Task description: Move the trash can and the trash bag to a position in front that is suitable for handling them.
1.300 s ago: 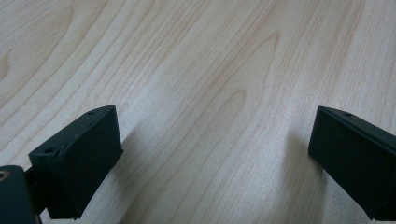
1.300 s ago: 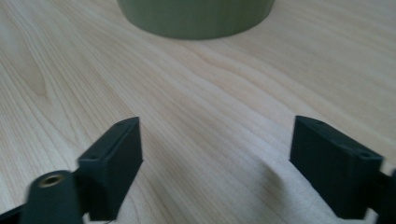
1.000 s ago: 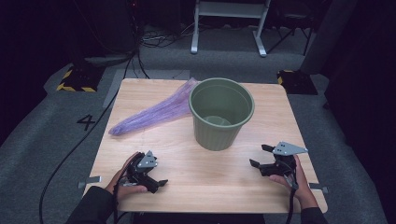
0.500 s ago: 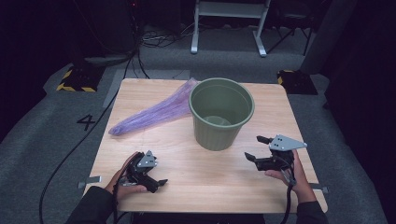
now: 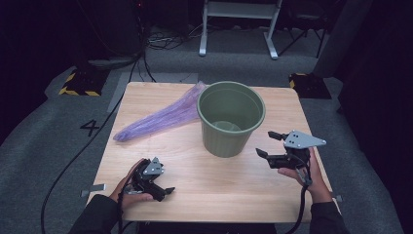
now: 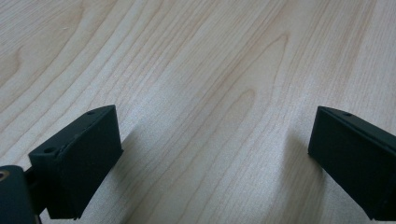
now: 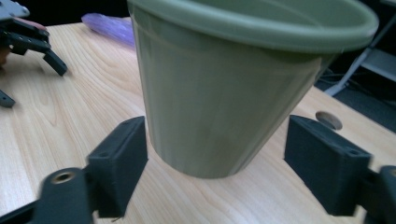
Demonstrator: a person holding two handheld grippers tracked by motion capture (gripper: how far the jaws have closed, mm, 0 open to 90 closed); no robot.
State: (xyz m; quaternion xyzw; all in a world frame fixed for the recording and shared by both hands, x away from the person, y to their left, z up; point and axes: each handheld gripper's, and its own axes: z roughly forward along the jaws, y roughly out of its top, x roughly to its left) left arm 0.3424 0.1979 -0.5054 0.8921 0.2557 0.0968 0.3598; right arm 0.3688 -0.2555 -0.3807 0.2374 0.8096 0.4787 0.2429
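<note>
A green plastic bucket stands upright and empty at the middle of the wooden table. Behind it to the left lies a crumpled purple bag, one end against the bucket. My right gripper hovers above the table just right of the bucket and points at its wall. Its jaws are open and have just been closing a little, with nothing between them. My left gripper rests low at the front left, jaws wide open over bare wood. It also appears far off in the right gripper view.
The table's right edge lies close beside my right hand, and a small round hole shows in the tabletop past the bucket. A white metal frame and cables stand on the floor behind the table.
My right gripper has risen off the table and edged toward the bucket. The left gripper, the bucket and the bag have not moved.
</note>
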